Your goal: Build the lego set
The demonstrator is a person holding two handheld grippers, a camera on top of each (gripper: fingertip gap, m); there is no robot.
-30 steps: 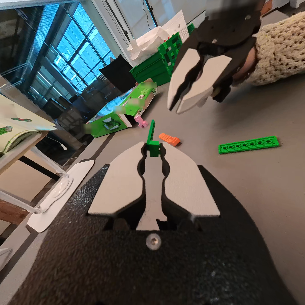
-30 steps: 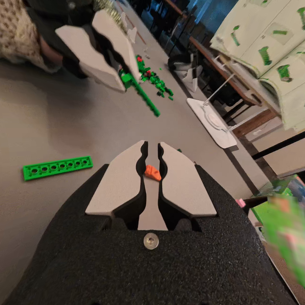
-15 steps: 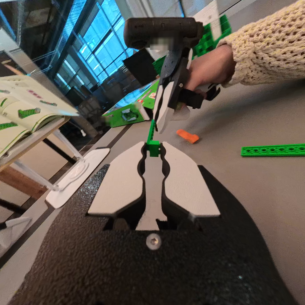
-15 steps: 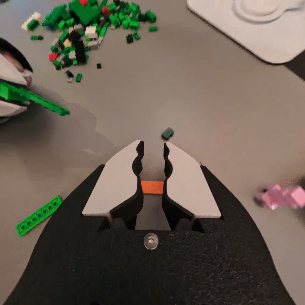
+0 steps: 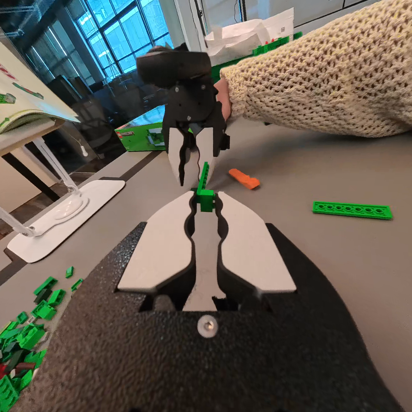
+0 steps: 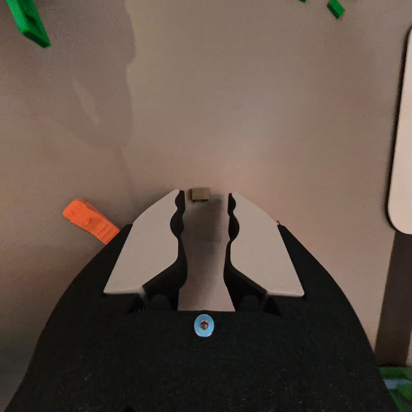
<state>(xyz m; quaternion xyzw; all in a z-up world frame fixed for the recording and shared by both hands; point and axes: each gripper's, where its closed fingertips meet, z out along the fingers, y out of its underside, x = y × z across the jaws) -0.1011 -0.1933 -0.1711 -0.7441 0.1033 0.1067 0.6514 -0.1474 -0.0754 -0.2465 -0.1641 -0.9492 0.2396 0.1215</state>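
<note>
Left tongs (image 5: 206, 196) closed on a small green brick with a long green strip (image 5: 204, 176) standing up from it; the assembly is held clear of the grey bench (image 5: 334, 256).

Right tongs (image 6: 206, 196) open, pointing straight down at the bench. A small dark brick (image 6: 200, 194) lies on the surface between the tips; neither finger appears to touch it. Colour uncertain in the shadow.

Orange wedge tool (image 6: 89, 219) lies just beside the right tongs, on their left. A flat green plate with holes (image 5: 352, 210) lies apart on the bench, to the right in the left wrist view. Loose green bricks (image 5: 24, 334) are piled near the left tongs. The set's box (image 5: 142, 138) and an instruction booklet on a stand (image 5: 26, 104) sit at the back.

Step in hand, by my reading: picking up the next piece for the held assembly. Build looks early; most pieces unsorted.

Next move calls for lowering so the tips straddle the brick squarely, then closing gently. Risk: a small piece may skid or flip if only one tip makes contact.
</note>
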